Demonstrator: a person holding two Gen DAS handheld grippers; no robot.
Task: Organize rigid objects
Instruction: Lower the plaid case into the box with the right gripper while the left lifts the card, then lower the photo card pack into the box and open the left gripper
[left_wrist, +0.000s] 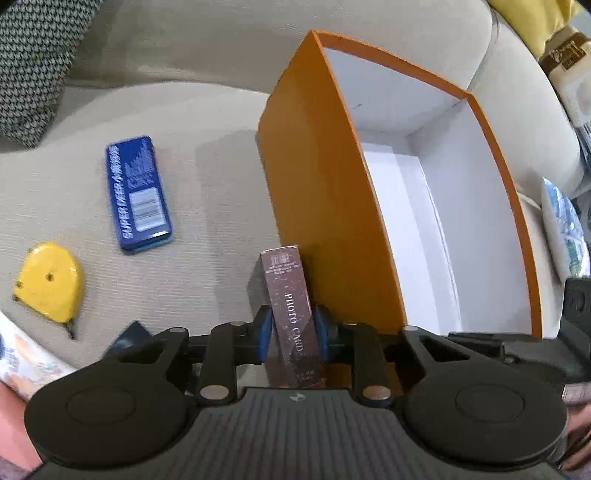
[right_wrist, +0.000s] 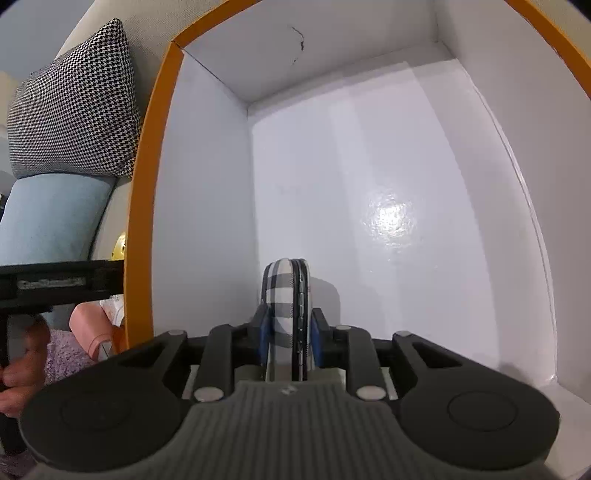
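Left-wrist view: the left gripper (left_wrist: 291, 338) is clamped on a slim brown box printed "PHOTO CARD" (left_wrist: 290, 314), its blue pads (left_wrist: 264, 338) pressing both narrow sides. The box stands on edge just beside the outer left wall of the orange box (left_wrist: 314, 177), whose white interior is open to view. Further left of the orange box, on the beige sofa seat (left_wrist: 207, 206), lie a blue "SUPER CARD" tin (left_wrist: 138, 194) and, beyond it, a yellow tape measure (left_wrist: 50, 282), well apart from each other. A houndstooth cushion (left_wrist: 29, 62) sits at the far left.

Right-wrist view: the right gripper (right_wrist: 290, 341) is closed on a grey-and-white plaid zippered case (right_wrist: 282, 295), held on edge inside the orange box, above its glossy white floor and near its left inner wall.
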